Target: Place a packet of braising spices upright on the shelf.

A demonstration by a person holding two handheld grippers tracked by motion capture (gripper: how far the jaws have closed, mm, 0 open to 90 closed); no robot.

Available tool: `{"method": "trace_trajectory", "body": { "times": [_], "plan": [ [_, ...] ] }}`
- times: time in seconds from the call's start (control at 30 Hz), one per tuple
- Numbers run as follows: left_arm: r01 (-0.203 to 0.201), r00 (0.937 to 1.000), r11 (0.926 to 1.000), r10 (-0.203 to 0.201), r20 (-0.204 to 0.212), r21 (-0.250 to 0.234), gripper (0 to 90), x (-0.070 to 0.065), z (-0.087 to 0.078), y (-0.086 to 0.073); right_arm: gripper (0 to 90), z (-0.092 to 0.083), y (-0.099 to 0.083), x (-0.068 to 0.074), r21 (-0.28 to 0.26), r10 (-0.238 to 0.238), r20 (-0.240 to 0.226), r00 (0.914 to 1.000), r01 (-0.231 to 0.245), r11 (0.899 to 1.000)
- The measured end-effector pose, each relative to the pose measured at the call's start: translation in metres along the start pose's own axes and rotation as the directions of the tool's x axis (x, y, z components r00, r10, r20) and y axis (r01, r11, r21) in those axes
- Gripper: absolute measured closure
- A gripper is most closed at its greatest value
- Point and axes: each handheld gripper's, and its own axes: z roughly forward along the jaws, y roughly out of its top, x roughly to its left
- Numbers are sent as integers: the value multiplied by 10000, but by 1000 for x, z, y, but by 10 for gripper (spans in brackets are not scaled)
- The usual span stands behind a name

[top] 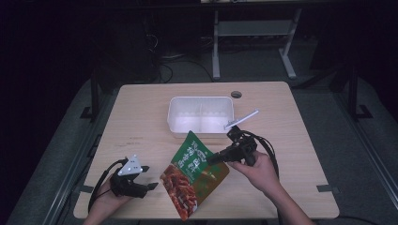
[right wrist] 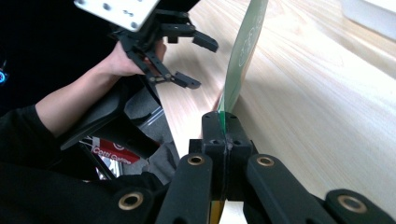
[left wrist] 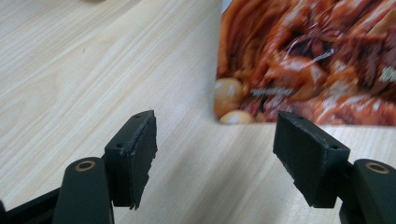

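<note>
A flat food pouch (top: pixel 195 176), green on top with a red dish printed below, hangs tilted over the near middle of the wooden table (top: pixel 141 122). My right gripper (top: pixel 213 159) is shut on its right edge; in the right gripper view the jaws (right wrist: pixel 223 123) pinch the thin green edge of the pouch (right wrist: pixel 245 51). My left gripper (top: pixel 150 177) stands open just left of the pouch's lower corner, apart from it. In the left gripper view the open gripper (left wrist: pixel 215 140) faces the printed red corner of the pouch (left wrist: pixel 308 60). The left gripper (right wrist: pixel 201 64) also appears in the right gripper view, open.
A white rectangular container (top: pixel 171 115) with a divider sits at the middle of the table, just beyond the pouch. A round cable hole (top: pixel 236 94) lies near the far edge. Bare wood (left wrist: pixel 70 70) stretches to the left and right.
</note>
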Motion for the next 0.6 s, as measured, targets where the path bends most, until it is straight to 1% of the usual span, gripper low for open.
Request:
{"method": "trace_trajectory", "body": {
  "times": [0.03,0.07,0.1,0.13,0.17,0.2,0.23,0.27,0.33,0.37,0.4,0.43,0.47,0.53,0.6],
  "plan": [
    [39,10000,10000,-39,-11,-11,296,0,0,0,896,0,0,0,0,0,0,10000,0,10000],
    [33,10000,10000,-33,-16,18,296,1,0,-1,896,-3,5,7,74,-161,81,9998,160,9998],
    [46,10000,10000,-46,-17,32,296,1,0,-1,896,-3,5,7,74,-161,81,9998,160,9998],
    [69,10000,10000,-69,-23,36,296,1,0,-1,897,-8,11,17,126,-418,301,9987,415,9991],
    [58,10000,10000,-58,-27,55,296,2,0,-1,897,-8,11,17,126,-418,301,9987,415,9991],
    [69,10000,10000,-69,-28,52,296,2,0,-1,898,-11,17,25,222,-632,479,9968,622,9978],
    [72,10000,10000,-72,-28,51,296,2,0,-1,898,-11,17,25,222,-632,479,9968,622,9978],
    [60,10000,10000,-60,-37,58,297,2,0,-1,899,-16,22,33,258,-829,573,9949,815,9963],
    [53,10000,10000,-53,-37,77,296,2,-1,-1,899,-20,27,40,326,-972,486,9941,957,9949],
    [50,10000,10000,-50,-45,80,297,2,-1,-1,899,-22,30,44,416,-1072,516,9929,1051,9936],
    [41,10000,10000,-41,-56,79,297,3,-1,-2,899,-22,30,44,416,-1072,516,9929,1051,9936],
    [59,10000,10000,-58,-59,77,297,3,-1,-2,900,-24,33,48,496,-1198,666,9906,1166,9919],
    [24,10000,9999,-23,-52,118,296,3,-1,-2,900,-30,38,55,646,-1438,1006,9845,1378,9884],
    [45,10000,9999,-44,-78,112,297,4,-1,-2,899,-34,42,57,690,-1451,1176,9824,1377,9881],
    [55,9999,9999,-54,-87,98,296,4,-1,-2,899,-41,47,59,720,-1492,1491,9775,1398,9876]
  ]
}}
